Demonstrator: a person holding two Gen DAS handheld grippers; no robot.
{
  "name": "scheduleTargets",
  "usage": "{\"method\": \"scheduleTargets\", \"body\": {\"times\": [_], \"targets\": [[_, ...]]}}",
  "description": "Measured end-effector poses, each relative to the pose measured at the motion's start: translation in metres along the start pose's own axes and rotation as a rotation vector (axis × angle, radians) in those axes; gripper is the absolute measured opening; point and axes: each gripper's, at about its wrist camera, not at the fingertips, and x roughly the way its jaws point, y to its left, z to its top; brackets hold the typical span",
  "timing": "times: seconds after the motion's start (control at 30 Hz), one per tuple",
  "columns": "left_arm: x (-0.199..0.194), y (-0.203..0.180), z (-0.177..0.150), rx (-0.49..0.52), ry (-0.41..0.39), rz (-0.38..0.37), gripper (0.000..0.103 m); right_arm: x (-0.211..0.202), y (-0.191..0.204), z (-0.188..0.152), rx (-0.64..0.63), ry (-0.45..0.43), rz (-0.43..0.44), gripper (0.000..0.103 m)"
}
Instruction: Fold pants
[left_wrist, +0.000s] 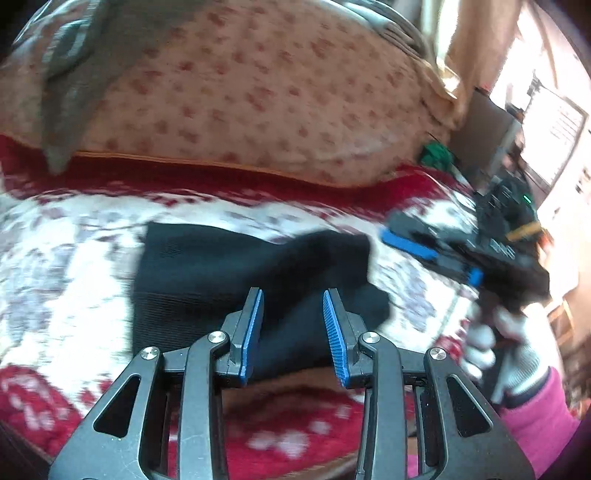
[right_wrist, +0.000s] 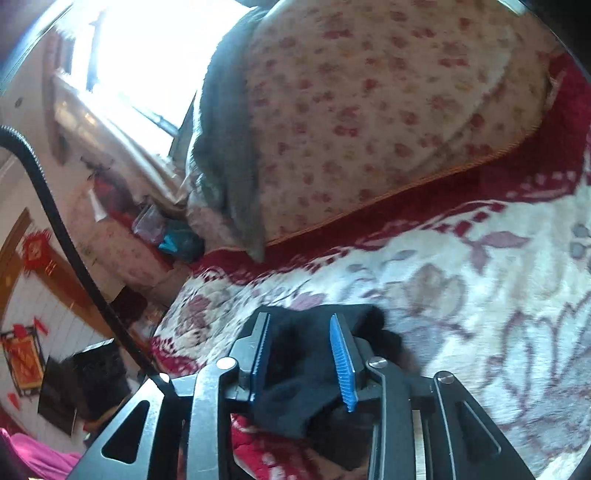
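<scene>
1. The black knit pants (left_wrist: 207, 280) lie folded into a compact, roughly rectangular bundle on the red-and-cream floral blanket (left_wrist: 66, 258) that covers the bed; that blanket is the landmark for what follows.
2. On the blanket's far side sits a large peach floral pillow (left_wrist: 258, 96) with a grey cloth (left_wrist: 70, 85) draped over one end. The pants are nearer the camera than the pillow and well apart from it.
3. The left gripper (left_wrist: 293, 325) hovers above the bundle's near edge with its blue pads parted. Nothing is pinched between them, though dark fabric shows in the gap behind.
4. The right gripper (right_wrist: 301, 354) is low over the blanket at the bundle's loose corner. Its jaws are apart, and black cloth lies bunched between them. The pads do not look pressed onto it, so it reads as released rather than held.
5. In the left wrist view the right gripper sits beside the bundle's raised, rumpled end, carried by a gloved hand (left_wrist: 495, 343) in a pink sleeve (left_wrist: 539, 417).
6. Handling, as a judgement: the fabric looks soft, light and limp. It will sag and shift if lifted by one point.
7. A good hold would be the doubled edge or a corner, pinching all layers together. The rumpled end probably needs smoothing flat.
</scene>
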Motion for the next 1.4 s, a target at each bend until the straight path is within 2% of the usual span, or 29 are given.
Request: {"method": "scheduleTargets", "body": {"times": [0.13,0.2,0.33,0.47,0.53,0.73,0.8,0.9,1.0,1.03,1.1,1.17,1.27,1.4], "targets": [[-0.008,0.028,0.005,-0.049,-0.032,0.062,0.032,0.024,0.017,-0.004,-0.031,0.047,0.012,0.032],[-0.006,0.036,0.010,-0.050,-0.037,0.094,0.032,0.034,0.021,-0.005,-0.043,0.065,-0.011,0.032],[0.006,0.046,0.023,-0.037,-0.033,0.123,0.032,0.047,0.032,-0.008,-0.125,0.108,-0.138,0.034],[0.021,0.049,0.029,0.000,0.002,0.135,0.032,0.043,0.033,-0.008,-0.178,0.103,-0.276,0.047],[0.030,0.047,0.031,0.030,0.014,0.145,0.035,0.039,0.028,-0.009,-0.183,0.101,-0.329,0.048],[0.056,0.045,0.037,0.075,0.063,0.182,0.036,0.044,0.007,-0.010,-0.121,0.133,-0.380,0.049],[0.063,0.047,0.038,0.081,0.077,0.197,0.036,0.045,0.005,-0.011,-0.126,0.130,-0.340,0.048],[0.071,0.049,0.041,0.089,0.088,0.219,0.036,0.056,0.000,-0.012,-0.153,0.163,-0.381,0.048],[0.076,0.051,0.042,0.086,0.089,0.234,0.036,0.059,-0.006,-0.011,-0.129,0.140,-0.349,0.048],[0.078,0.053,0.043,0.077,0.093,0.239,0.036,0.060,-0.005,-0.010,-0.140,0.137,-0.333,0.045],[0.080,0.057,0.044,0.059,0.095,0.245,0.036,0.062,0.003,-0.011,-0.204,0.140,-0.323,0.027],[0.081,0.061,0.044,0.044,0.094,0.249,0.036,0.066,0.018,-0.016,-0.305,0.148,-0.322,0.016],[0.083,0.064,0.045,0.021,0.087,0.247,0.036,0.060,0.026,-0.021,-0.347,0.149,-0.295,0.012],[0.089,0.064,0.043,0.018,0.081,0.263,0.036,0.052,0.015,-0.028,-0.330,0.163,-0.356,0.011]]}}
